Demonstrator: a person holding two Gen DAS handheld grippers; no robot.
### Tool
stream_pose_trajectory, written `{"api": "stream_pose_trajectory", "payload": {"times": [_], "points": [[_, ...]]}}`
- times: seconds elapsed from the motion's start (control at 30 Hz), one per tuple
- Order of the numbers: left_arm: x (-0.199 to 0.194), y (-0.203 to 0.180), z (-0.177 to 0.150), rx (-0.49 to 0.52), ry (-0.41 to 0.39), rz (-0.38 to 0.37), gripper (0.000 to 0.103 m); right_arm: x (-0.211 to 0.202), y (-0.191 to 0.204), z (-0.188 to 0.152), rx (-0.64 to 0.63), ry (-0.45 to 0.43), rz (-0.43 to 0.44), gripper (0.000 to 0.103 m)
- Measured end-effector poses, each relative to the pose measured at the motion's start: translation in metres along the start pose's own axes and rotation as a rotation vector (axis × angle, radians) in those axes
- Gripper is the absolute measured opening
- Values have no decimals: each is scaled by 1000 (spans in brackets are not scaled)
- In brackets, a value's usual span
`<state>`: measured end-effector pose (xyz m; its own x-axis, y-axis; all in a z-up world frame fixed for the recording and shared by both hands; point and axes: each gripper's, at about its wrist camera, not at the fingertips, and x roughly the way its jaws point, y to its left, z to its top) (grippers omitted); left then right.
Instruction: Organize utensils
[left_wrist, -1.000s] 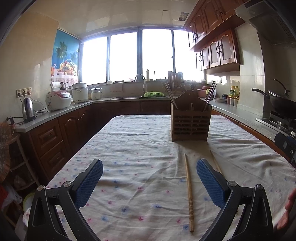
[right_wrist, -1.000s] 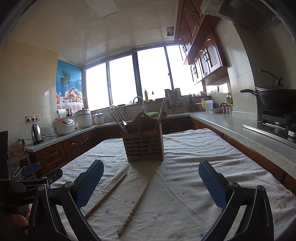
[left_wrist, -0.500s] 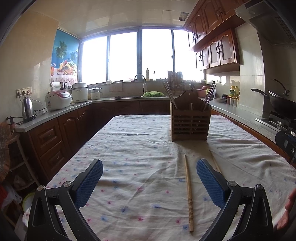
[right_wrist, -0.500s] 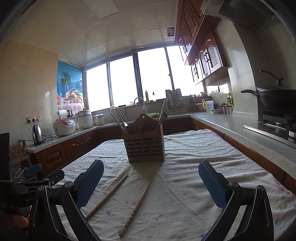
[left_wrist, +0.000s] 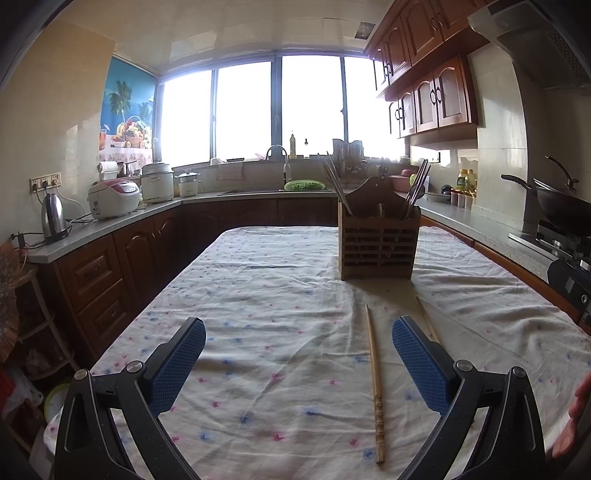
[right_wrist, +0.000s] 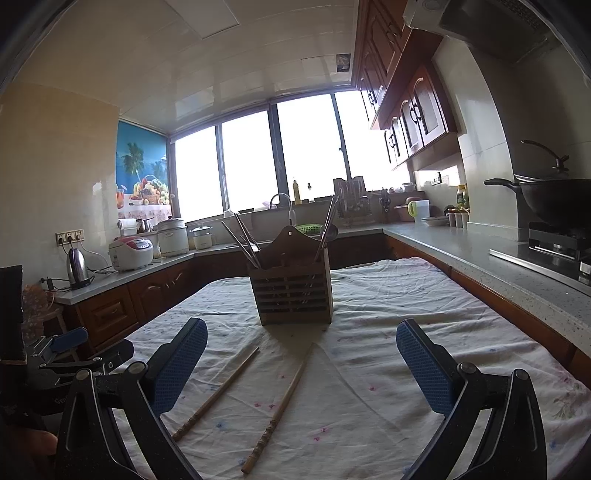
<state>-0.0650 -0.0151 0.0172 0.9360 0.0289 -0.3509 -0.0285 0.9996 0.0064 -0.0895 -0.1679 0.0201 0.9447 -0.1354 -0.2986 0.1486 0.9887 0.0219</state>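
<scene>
Chopsticks lie loose on the cloth-covered table, two in number, both wooden with turned, ribbed handle ends.

Left wrist view:
- Left gripper hovers above the cloth with its jaws wide apart; nothing is between the blue pads.
- First chopstick lies between the two fingers, nearer the right-hand finger, running away from the camera with its ribbed end nearest.
- Second chopstick shows only partly; the right-hand finger covers its near portion.
- Utensil holder, a slatted wooden box with a raised back panel, stands upright on the cloth beyond both chopsticks. Dark chopsticks lean out of its left and right compartments.
- A wok sits on the stove at the right edge.
- Part of a person's hand is visible at the lower right border.

Right wrist view:
- Right gripper hovers above the cloth with its jaws wide apart and empty.
- First chopstick lies diagonally just beside the left-hand finger.
- Second chopstick lies diagonally between the fingers. The thin tips of both point toward the holder, and the two are apart.
- Utensil holder stands upright beyond them, near the thin tips, not touching either.
- Left gripper appears at the left edge, its jaw state not discernible here.
- An electric kettle stands on the left counter.
</scene>
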Motion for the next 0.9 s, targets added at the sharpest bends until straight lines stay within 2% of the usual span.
{"api": "stream_pose_trajectory", "payload": {"times": [0.9], "points": [[4,-5,2,0,16,-7,102,7,0,-2,11,11,4,103]]}}
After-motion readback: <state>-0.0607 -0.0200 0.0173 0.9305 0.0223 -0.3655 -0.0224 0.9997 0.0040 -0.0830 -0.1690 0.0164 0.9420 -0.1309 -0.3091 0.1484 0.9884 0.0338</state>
